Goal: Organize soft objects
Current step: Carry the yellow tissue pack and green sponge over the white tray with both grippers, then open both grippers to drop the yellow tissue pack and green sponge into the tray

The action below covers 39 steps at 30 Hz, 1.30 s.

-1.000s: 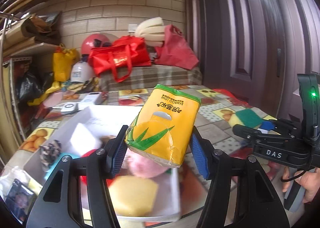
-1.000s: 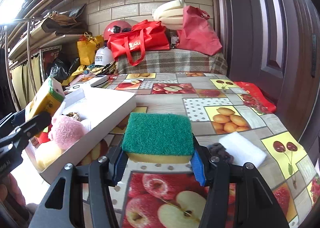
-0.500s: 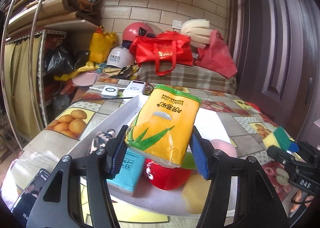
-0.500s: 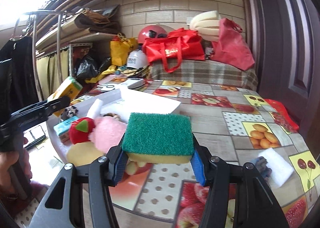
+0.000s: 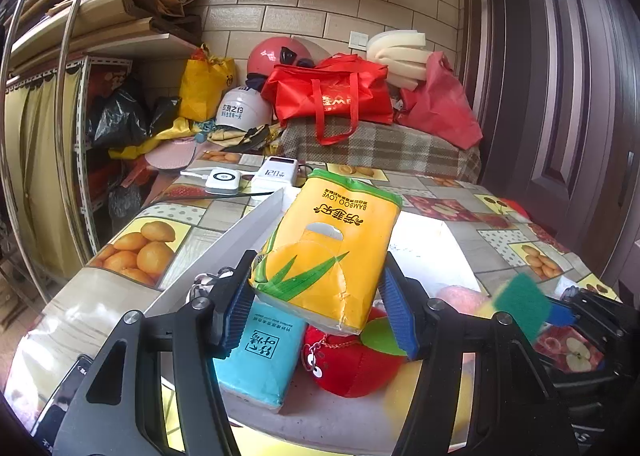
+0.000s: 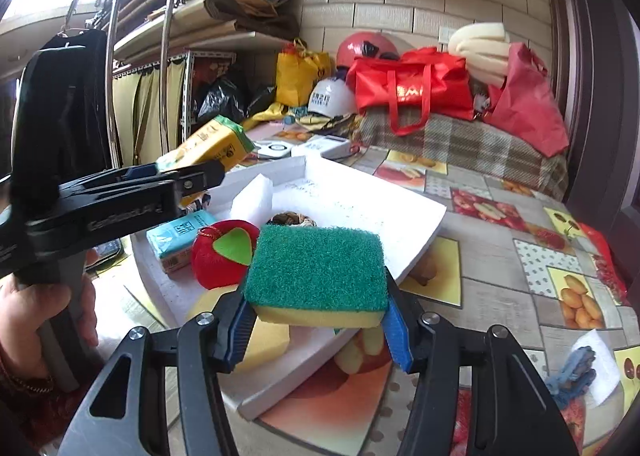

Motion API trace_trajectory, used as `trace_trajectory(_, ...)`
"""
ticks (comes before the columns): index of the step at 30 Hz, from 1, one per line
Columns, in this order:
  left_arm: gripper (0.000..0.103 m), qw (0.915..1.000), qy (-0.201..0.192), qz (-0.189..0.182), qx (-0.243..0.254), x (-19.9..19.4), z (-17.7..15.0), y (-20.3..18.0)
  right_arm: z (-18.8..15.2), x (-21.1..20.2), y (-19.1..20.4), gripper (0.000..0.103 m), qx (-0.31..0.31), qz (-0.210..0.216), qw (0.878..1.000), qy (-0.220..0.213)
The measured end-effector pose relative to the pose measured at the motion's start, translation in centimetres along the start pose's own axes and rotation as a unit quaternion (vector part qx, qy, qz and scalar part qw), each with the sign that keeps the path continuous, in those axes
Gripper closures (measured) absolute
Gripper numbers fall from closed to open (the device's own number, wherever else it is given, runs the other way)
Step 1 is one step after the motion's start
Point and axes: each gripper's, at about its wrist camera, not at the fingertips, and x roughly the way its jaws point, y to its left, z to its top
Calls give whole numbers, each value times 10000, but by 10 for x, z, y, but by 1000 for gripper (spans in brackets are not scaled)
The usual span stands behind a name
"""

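Observation:
My left gripper [image 5: 320, 308] is shut on a yellow tissue pack [image 5: 332, 252] and holds it above the near end of the white box [image 5: 240, 240]. My right gripper [image 6: 318, 320] is shut on a green and yellow sponge [image 6: 316, 272], held over the box's near corner [image 6: 400, 224]. In the box lie a blue tissue pack [image 5: 256, 360], a red apple plush [image 5: 348, 368], a yellow soft piece [image 6: 264, 340], a white foam block [image 6: 252, 200] and a woven knot [image 6: 292, 219]. The tissue pack also shows in the right wrist view [image 6: 208, 144].
The box stands on a table with a fruit-print cloth [image 6: 500, 256]. A white pad [image 6: 600, 364] and a blue-grey knitted piece [image 6: 568, 376] lie at the table's right. Power banks [image 5: 256, 176] lie behind the box. Bags and helmets [image 5: 332, 96] pile at the back. Shelves [image 5: 48, 128] stand left.
Both grippers have swung left toward the box's near end with their loads still held. The sponge now hangs over the box corner, close to the left gripper.

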Motion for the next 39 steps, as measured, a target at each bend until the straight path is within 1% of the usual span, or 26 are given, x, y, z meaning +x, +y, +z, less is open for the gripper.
trace_trajectory(3, 43, 10000, 65, -20, 20, 3, 1, -1, 6, 19, -4, 47, 97, -20, 9998, 154)
trace_trajectory(6, 43, 9999, 115, -45, -34, 6, 1, 1, 15, 39, -11, 47, 125, -171, 9994, 259)
trace_trajectory(10, 43, 9997, 153, -58, -174, 12, 3, 4, 24, 60, -28, 47, 332, -436, 9980, 306)
trace_trajectory(12, 43, 9996, 153, -58, -238, 17, 5, 5, 27, 66, -35, 47, 489, -445, 9973, 325)
trace_trajectory(15, 43, 9994, 164, -21, -292, 26, 8, 4, 30, 70, -35, 47, 528, -424, 9971, 332)
trace_trajectory(17, 43, 9994, 185, 40, -272, 31, 10, 2, 30, 67, -28, 47, 399, -404, 9981, 246)
trace_trajectory(20, 43, 9996, 198, 139, -117, 32, 10, -5, 32, 62, -20, 46, 166, -425, 9989, 64)
trace_trajectory(22, 39, 9997, 115, 208, 15, 29, 9, -10, 32, 56, -15, 45, 27, -478, 9988, -82)
trace_trajectory(23, 34, 9996, 79, 251, 77, 28, 9, -13, 32, 54, -14, 43, -15, -470, 9988, -141)
trace_trajectory(24, 22, 9995, 39, 298, 125, 27, 9, -14, 33, 53, -13, 34, -39, -465, 9987, -182)
trace_trajectory(25, 16, 9994, 8, 308, 156, 26, 8, -15, 33, 52, -13, 26, -40, -480, 9986, -207)
trace_trajectory(26, 6, 9993, -23, 321, 174, 25, 8, -16, 33, 52, -14, 18, -19, -498, 9985, -215)
trace_trajectory(27, 0, 9993, -49, 324, 176, 24, 8, -16, 33, 53, -16, 18, 13, -511, 9985, -217)
trace_trajectory(30, 0, 9994, -99, 307, 117, 22, 8, -12, 34, 56, -21, 18, 141, -528, 9984, -153)
trace_trajectory(34, 0, 9993, -122, 341, 43, 21, 9, -9, 34, 55, -25, 18, 237, -539, 9981, -177)
trace_trajectory(39, 0, 9988, -309, 359, 151, 14, 8, -14, 33, 54, -23, 18, 235, -550, 9980, -206)
